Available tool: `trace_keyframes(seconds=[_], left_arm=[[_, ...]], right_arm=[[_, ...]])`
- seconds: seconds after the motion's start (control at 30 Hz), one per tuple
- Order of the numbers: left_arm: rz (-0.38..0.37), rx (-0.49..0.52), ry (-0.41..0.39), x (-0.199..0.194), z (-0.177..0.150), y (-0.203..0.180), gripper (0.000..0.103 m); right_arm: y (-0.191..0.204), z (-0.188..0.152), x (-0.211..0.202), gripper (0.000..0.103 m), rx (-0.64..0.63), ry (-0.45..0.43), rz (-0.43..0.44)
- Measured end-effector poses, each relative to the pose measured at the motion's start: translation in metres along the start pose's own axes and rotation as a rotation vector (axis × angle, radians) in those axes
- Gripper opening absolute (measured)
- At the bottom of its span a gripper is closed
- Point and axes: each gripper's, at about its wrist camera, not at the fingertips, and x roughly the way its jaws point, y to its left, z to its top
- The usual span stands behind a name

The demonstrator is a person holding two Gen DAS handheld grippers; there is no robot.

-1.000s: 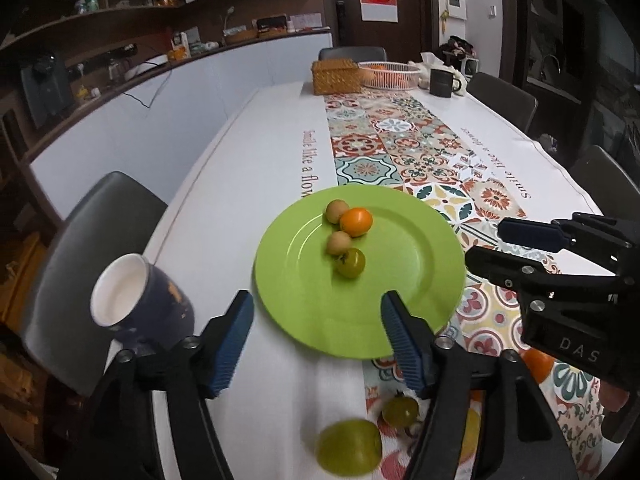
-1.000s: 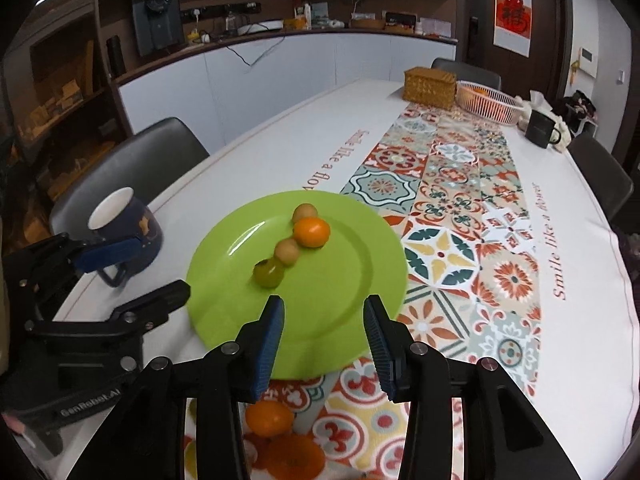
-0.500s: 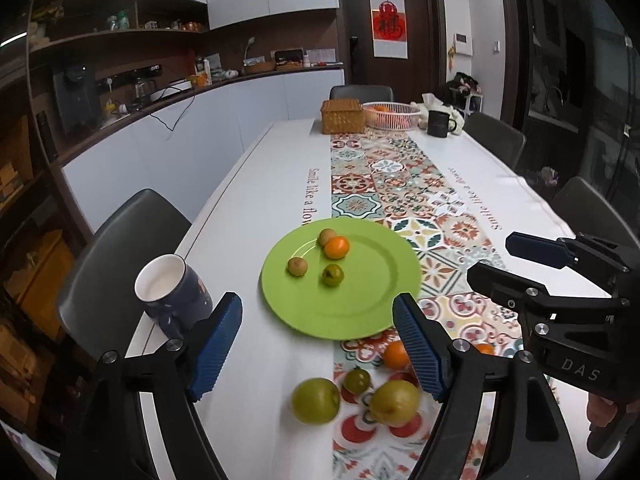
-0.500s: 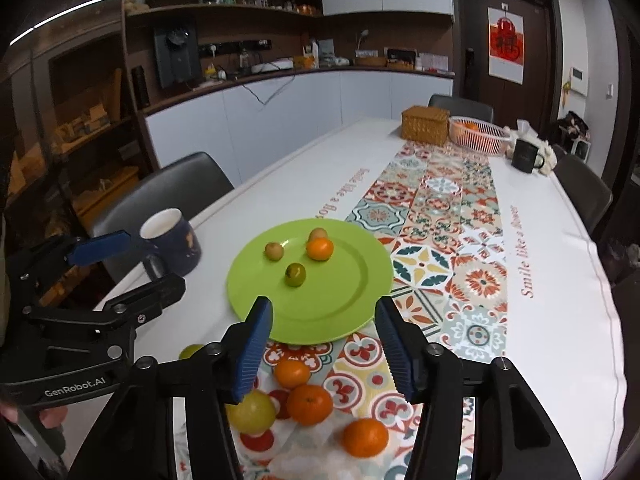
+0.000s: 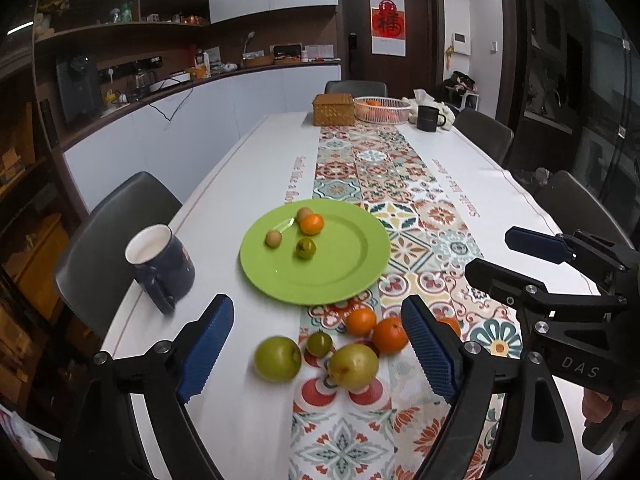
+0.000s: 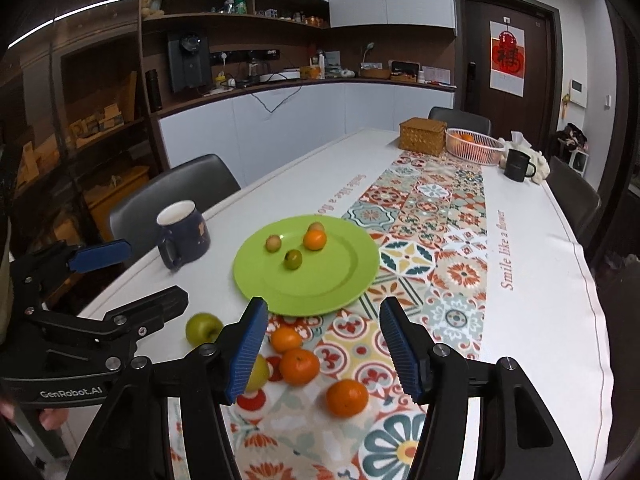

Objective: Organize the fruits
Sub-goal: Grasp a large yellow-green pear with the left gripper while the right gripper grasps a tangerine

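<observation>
A green plate [image 5: 344, 276] [image 6: 340, 280] holds two small brown fruits, an orange [image 5: 312, 224] [image 6: 315, 239] and a small green fruit [image 5: 305, 248] [image 6: 293, 259]. In front of it on the table runner lie two green apples [image 5: 277, 358] [image 5: 353, 366], a small green fruit [image 5: 319, 343] and several oranges [image 5: 389, 335] [image 6: 299, 365] [image 6: 347, 397]. My left gripper [image 5: 320, 352] is open and empty above the loose fruit. My right gripper [image 6: 324, 348] is open and empty above the oranges. Each gripper shows in the other's view [image 5: 532, 272] [image 6: 120, 276].
A dark blue mug [image 5: 160, 264] [image 6: 182, 234] stands left of the plate near the table edge. At the far end stand a wicker box [image 5: 334, 110], a white basket of oranges [image 5: 382, 109] and a black mug [image 5: 429, 118]. Grey chairs surround the table.
Both grippers have pulled back and up from the plate. The loose fruit in front of the plate has come into view. One brown fruit on the plate has rolled left.
</observation>
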Motion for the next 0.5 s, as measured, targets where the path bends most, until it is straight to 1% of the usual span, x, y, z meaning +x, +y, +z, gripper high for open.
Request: trace_keyframes(seconds=[0.1, 0.33, 0.5], left_arm=[[-0.013, 0.008, 0.019, 0.005, -0.011, -0.006, 0.087], [-0.011, 0.047, 0.075, 0.018, -0.036, -0.013, 0.087], [-0.017, 0.052, 0.114, 0.032, -0.050, -0.016, 0.087]], right_arm=[[-0.004, -0.009, 0.000, 0.059, 0.005, 0.013, -0.002], [-0.009, -0.032, 0.007, 0.059, 0.006, 0.060, -0.010], [-0.009, -0.049, 0.018, 0.059, 0.005, 0.116, -0.004]])
